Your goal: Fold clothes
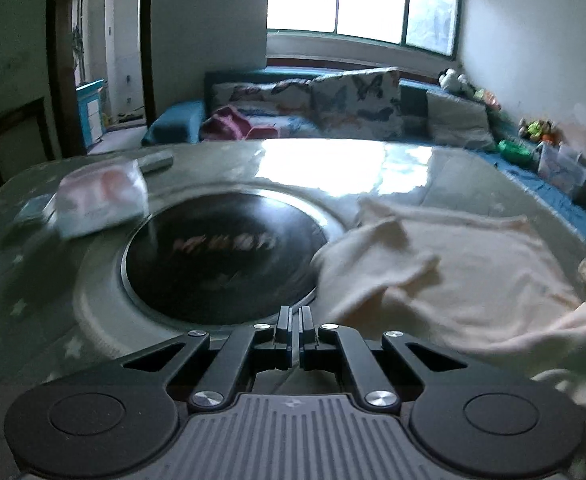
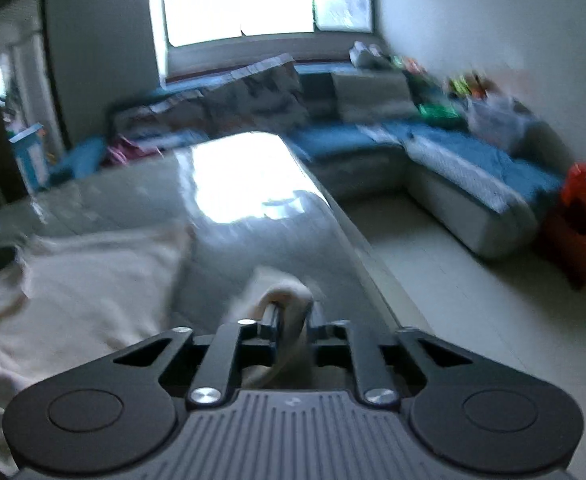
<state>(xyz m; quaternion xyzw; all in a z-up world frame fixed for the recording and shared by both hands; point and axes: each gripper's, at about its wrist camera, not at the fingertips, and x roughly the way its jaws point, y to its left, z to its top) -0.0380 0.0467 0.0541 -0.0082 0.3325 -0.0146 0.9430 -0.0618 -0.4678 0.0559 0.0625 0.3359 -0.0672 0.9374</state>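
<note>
The left gripper (image 1: pixel 295 316) has its two fingers drawn together with only a thin slit between them and nothing caught there. It hangs over the near rim of a round black disc (image 1: pixel 221 256) set into the middle of the table (image 1: pixel 21 312); the disc bears blurred lettering and is ringed by a pale band.

The right gripper (image 2: pixel 293 316) is narrowed on a bunched fold of cream cloth (image 2: pixel 289 292), which loops up between the fingers and trails back under the tool. It is near the table's right edge, where the top drops away to a pale floor (image 2: pixel 433 280).

The garment (image 1: pixel 445 280), a cream-coloured piece, lies rumpled on the right half of the table, one corner lapping onto the disc's right rim. In the right wrist view its main body spreads to the left of the gripper, with a strip of bare glossy tabletop between it and the pinched fold.

Toward the table's far left corner sits a white packet with pink print (image 1: pixel 101 204), a dark flat thing just behind it, too blurred to name. The far end of the table shines with window glare.

Beyond the table a blue corner sofa (image 2: pixel 453 148) runs along the wall, with patterned cushions (image 1: pixel 353 96) and small toys (image 1: pixel 537 128). A red stool (image 2: pixel 585 216) stands at the sofa's near end.
</note>
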